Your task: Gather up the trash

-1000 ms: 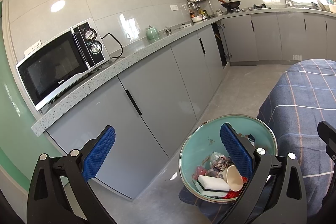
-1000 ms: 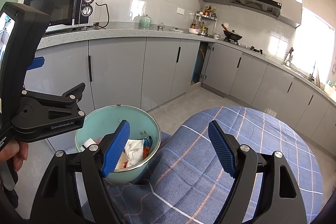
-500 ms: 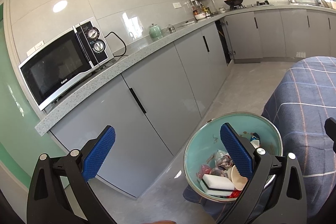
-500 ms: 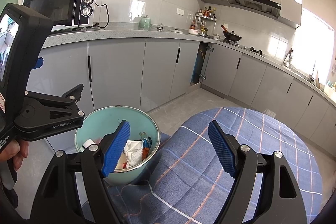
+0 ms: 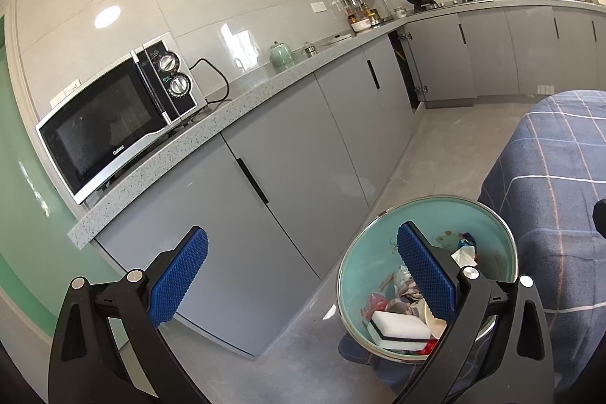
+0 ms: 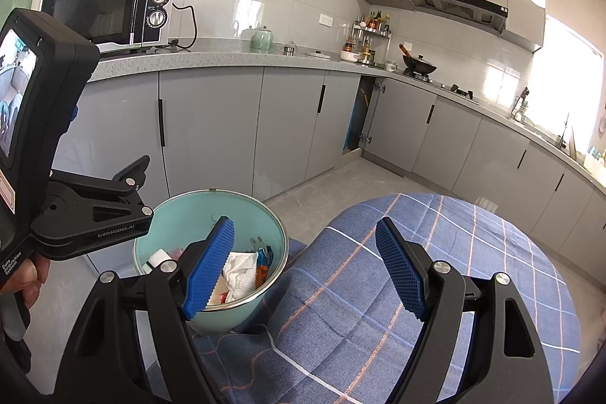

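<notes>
Holding both tongs wide open and empty, my left gripper (image 5: 299,275) and right gripper (image 6: 303,267) hover above a teal trash bin (image 6: 261,214). Its trash (image 6: 240,271) sits inside, beside the blue plaid table's edge (image 6: 435,252).

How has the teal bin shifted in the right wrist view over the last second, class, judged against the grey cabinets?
No. The teal bin keeps its place below the grey cabinets, beside the checked cloth; the right gripper stands open above.
</notes>
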`<action>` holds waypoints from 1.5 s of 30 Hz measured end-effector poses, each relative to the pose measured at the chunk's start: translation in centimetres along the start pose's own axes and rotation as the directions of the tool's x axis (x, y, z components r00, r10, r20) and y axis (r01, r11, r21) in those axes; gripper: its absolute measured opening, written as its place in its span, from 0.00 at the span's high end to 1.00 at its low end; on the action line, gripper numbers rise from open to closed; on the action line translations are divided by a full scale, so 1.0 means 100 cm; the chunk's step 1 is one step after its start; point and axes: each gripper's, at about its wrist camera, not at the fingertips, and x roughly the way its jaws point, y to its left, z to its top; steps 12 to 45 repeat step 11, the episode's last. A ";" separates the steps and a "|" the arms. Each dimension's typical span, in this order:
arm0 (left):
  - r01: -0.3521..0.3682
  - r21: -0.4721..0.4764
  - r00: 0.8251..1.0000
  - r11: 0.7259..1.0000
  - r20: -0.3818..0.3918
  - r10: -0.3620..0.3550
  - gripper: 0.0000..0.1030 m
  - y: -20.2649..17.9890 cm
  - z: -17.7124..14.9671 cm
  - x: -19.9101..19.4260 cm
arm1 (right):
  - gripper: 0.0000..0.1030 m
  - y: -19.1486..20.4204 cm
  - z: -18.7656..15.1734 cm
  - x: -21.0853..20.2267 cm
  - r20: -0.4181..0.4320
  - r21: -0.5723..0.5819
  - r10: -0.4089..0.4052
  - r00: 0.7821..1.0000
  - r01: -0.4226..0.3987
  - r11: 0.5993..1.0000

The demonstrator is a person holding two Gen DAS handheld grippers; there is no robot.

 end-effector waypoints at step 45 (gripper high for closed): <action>0.013 -0.011 1.000 1.000 -0.008 -0.013 0.04 0.001 0.001 0.001 | 0.25 -0.003 0.001 0.002 0.001 0.003 -0.005 1.000 0.005 1.000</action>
